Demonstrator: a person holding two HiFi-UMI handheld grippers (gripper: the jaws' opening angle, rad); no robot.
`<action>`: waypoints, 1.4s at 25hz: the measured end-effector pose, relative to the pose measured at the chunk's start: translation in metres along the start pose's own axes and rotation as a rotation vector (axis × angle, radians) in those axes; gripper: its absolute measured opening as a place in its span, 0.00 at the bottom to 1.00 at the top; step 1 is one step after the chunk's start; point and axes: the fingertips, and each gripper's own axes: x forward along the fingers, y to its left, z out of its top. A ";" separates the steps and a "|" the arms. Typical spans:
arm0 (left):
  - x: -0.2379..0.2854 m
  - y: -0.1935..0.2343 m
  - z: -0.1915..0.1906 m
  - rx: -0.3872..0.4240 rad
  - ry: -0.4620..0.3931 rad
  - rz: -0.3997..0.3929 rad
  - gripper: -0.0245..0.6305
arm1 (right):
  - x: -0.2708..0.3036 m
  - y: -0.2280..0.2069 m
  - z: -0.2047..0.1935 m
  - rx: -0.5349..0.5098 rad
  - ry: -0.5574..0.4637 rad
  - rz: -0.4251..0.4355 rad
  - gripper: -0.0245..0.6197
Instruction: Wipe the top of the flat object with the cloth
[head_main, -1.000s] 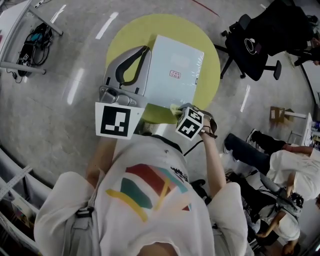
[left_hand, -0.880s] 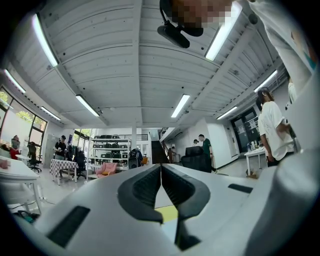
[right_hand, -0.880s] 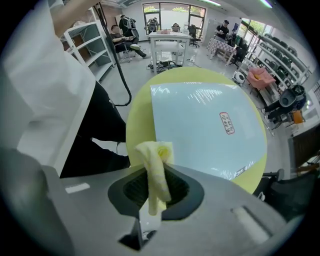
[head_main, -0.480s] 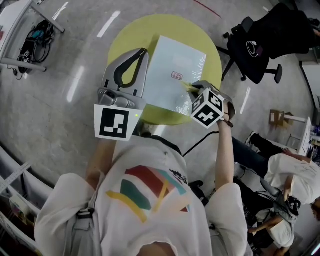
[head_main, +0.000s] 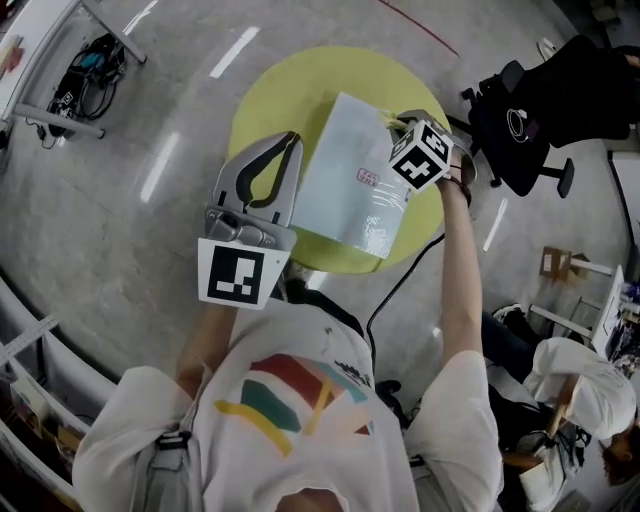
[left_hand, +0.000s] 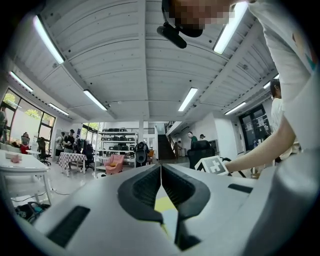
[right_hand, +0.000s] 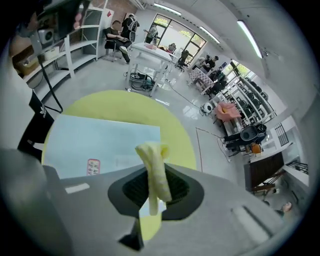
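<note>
A flat pale blue object (head_main: 345, 185) with a small red label lies on the round yellow table (head_main: 270, 100). My right gripper (head_main: 392, 122) is over the object's far right corner, shut on a pale yellow cloth (right_hand: 155, 167); the object (right_hand: 100, 145) lies below the jaws in the right gripper view. My left gripper (head_main: 292, 138) rests at the object's left edge, jaws shut with nothing between them. In the left gripper view those jaws (left_hand: 161, 172) point level across the room.
A black office chair (head_main: 545, 110) stands right of the table. A white desk frame with cables (head_main: 85, 75) is at the far left. A seated person (head_main: 580, 385) is at the lower right. Grey floor surrounds the table.
My right gripper has carried the cloth from the object's near edge across its top to the far right corner. The left gripper has barely moved.
</note>
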 end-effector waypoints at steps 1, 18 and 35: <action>0.000 0.003 -0.003 -0.003 0.007 0.008 0.06 | 0.013 -0.004 -0.001 0.001 0.013 -0.002 0.08; -0.012 0.029 -0.031 -0.028 0.081 0.086 0.06 | 0.085 -0.004 0.003 -0.033 0.108 0.105 0.08; -0.024 0.016 -0.016 -0.015 0.037 0.051 0.06 | 0.042 0.097 0.005 -0.042 0.080 0.256 0.08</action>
